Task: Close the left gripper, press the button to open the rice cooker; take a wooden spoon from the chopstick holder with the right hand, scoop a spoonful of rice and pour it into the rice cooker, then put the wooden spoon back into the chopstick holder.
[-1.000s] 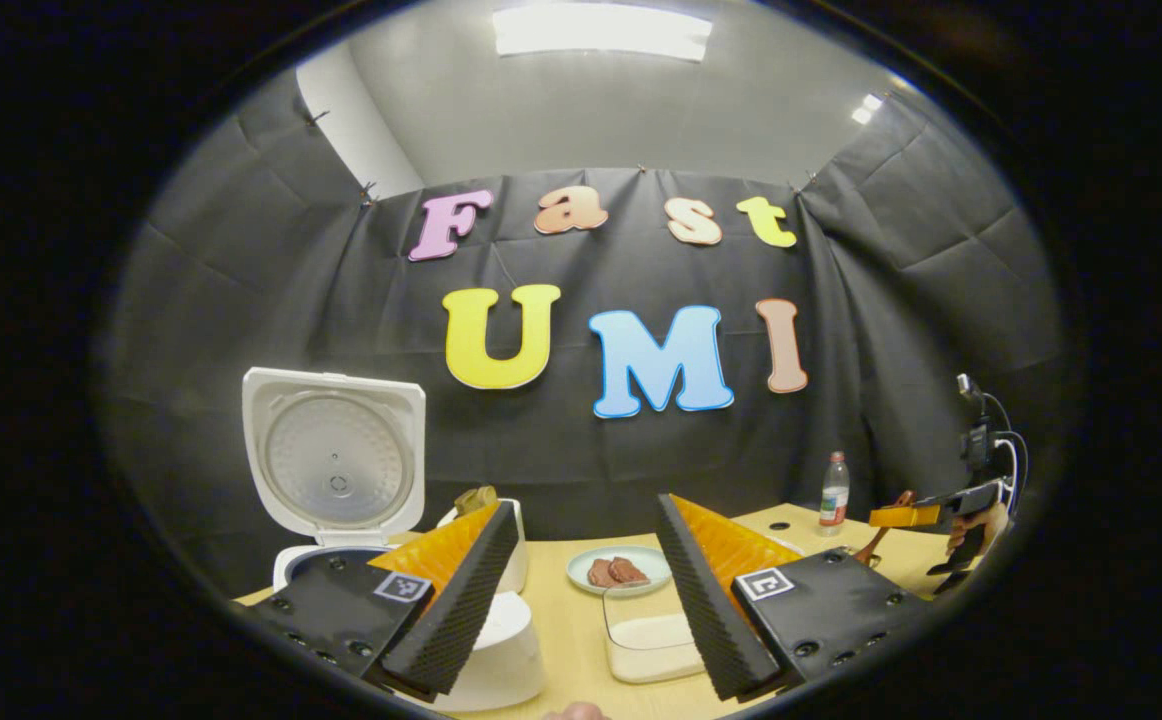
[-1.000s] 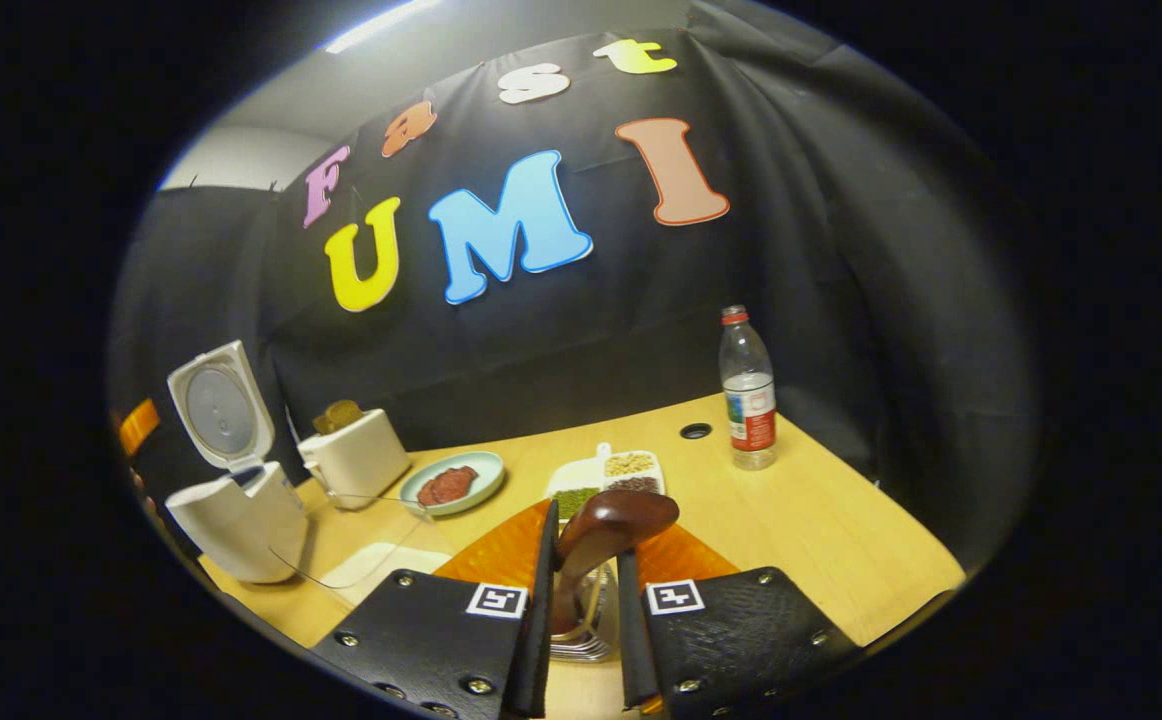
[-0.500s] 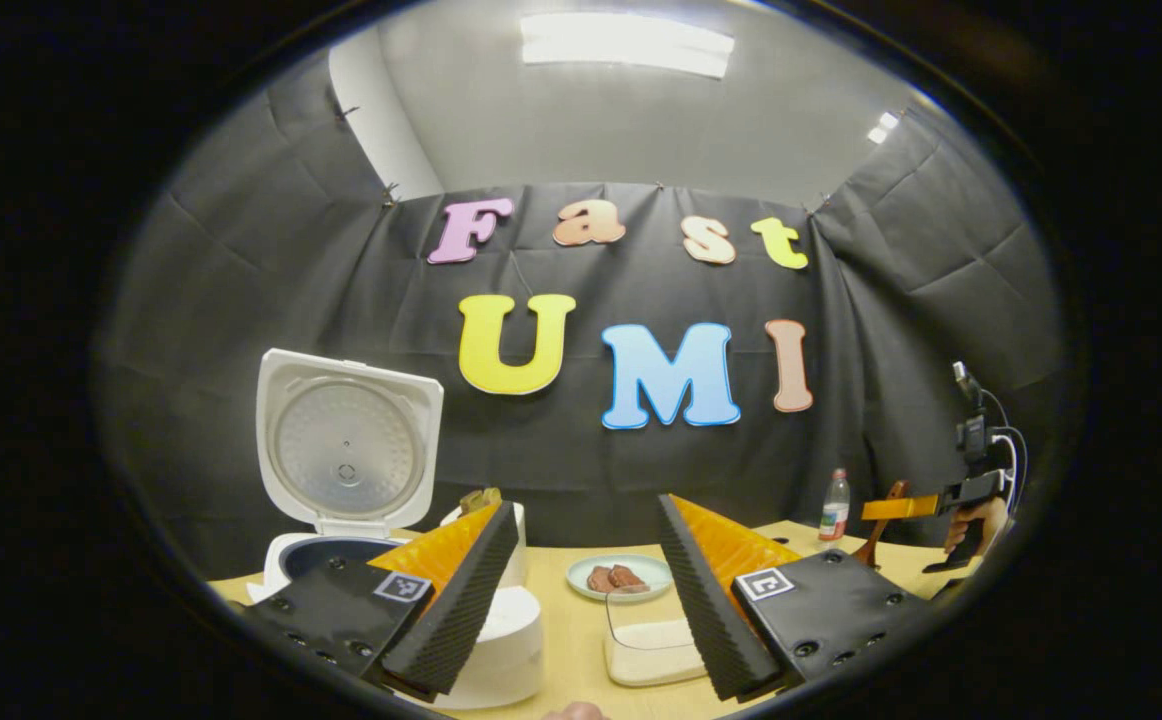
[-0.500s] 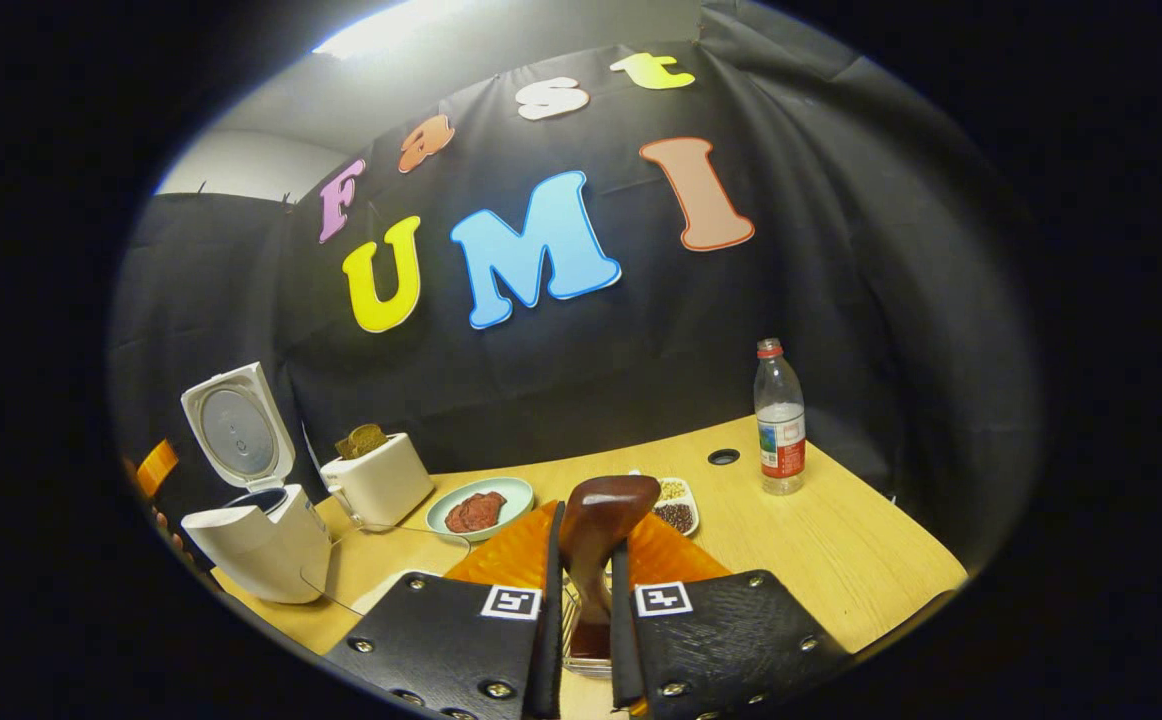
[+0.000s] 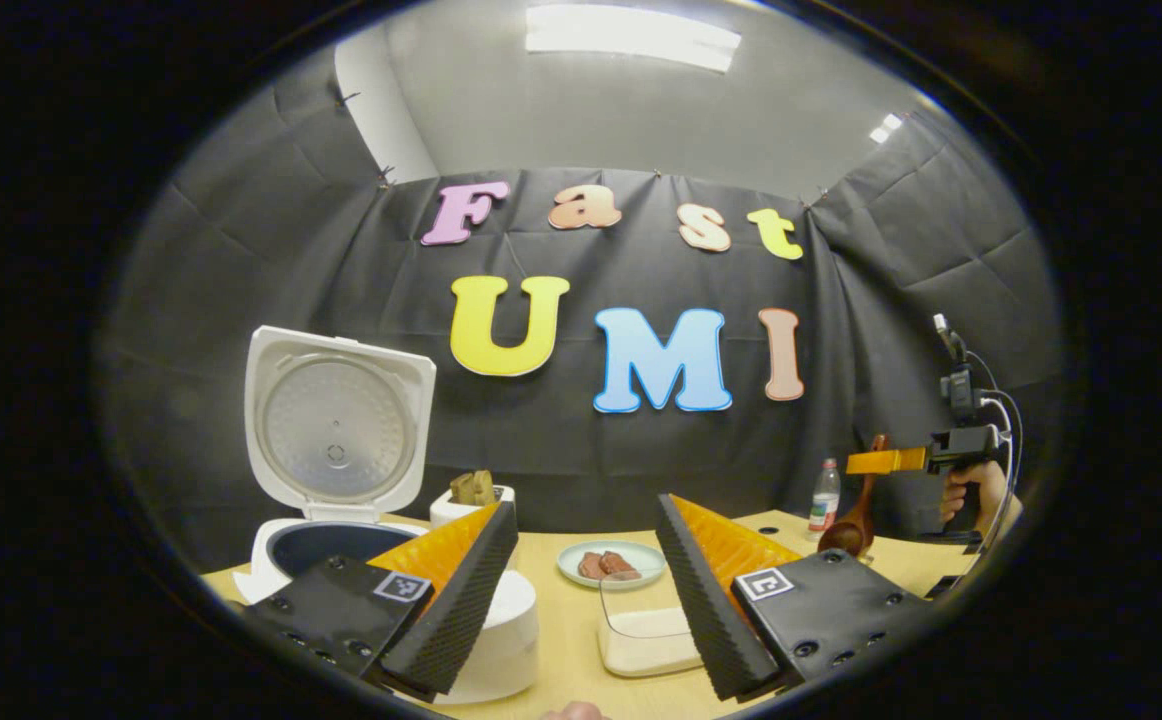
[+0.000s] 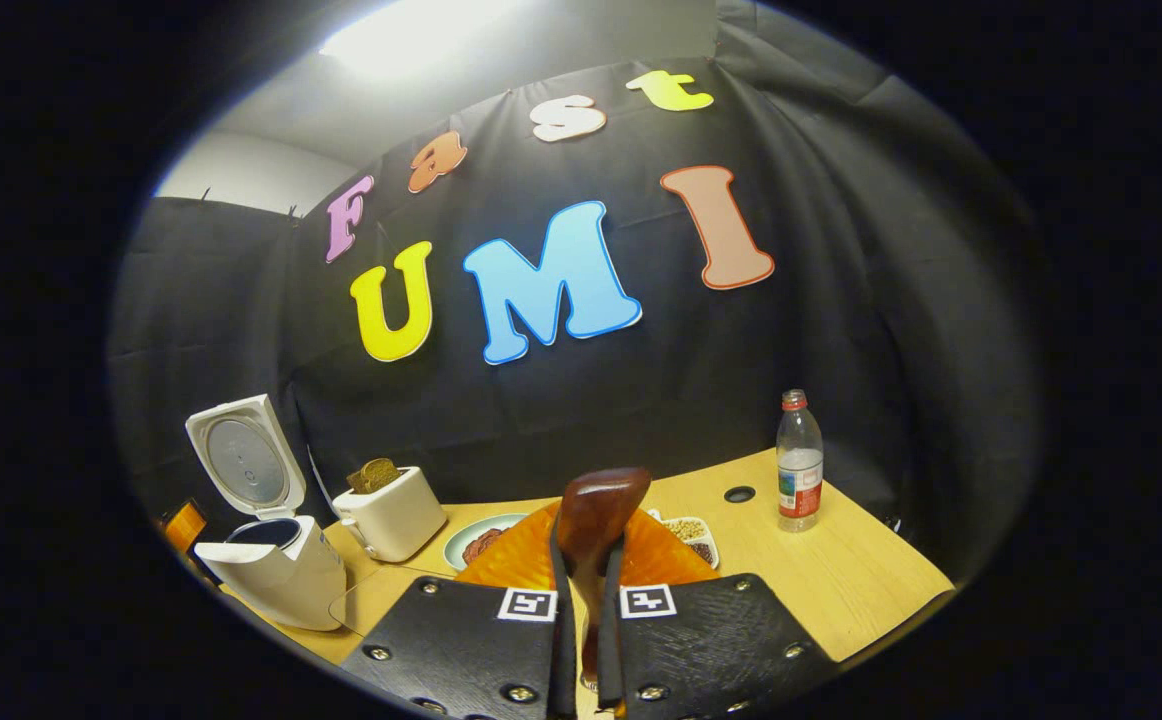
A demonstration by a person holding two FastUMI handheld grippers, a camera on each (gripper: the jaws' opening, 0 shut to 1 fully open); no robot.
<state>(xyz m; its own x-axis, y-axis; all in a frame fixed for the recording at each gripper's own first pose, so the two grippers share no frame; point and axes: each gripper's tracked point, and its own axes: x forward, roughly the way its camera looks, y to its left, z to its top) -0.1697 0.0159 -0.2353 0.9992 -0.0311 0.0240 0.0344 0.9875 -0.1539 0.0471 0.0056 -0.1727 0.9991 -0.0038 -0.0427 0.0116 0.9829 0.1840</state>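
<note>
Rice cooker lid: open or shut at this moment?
Open. The rice cooker lid stands upright, its inner plate facing out, the pot's dark mouth exposed below.

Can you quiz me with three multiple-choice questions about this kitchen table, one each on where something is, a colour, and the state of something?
1. Where does the water bottle stand?
A. at the table's far right
B. inside the rice cooker
C. on the toaster

2. What colour is the plate with the meat slices?
A. red
B. pale green
C. black

3. How is the lid of the rice cooker?
A. shut
B. raised open
C. lying on the table

Answers: 1 A, it stands near the table's far right edge; 2 B, its rim is pale green; 3 B, the lid stands upright above the pot.
</note>
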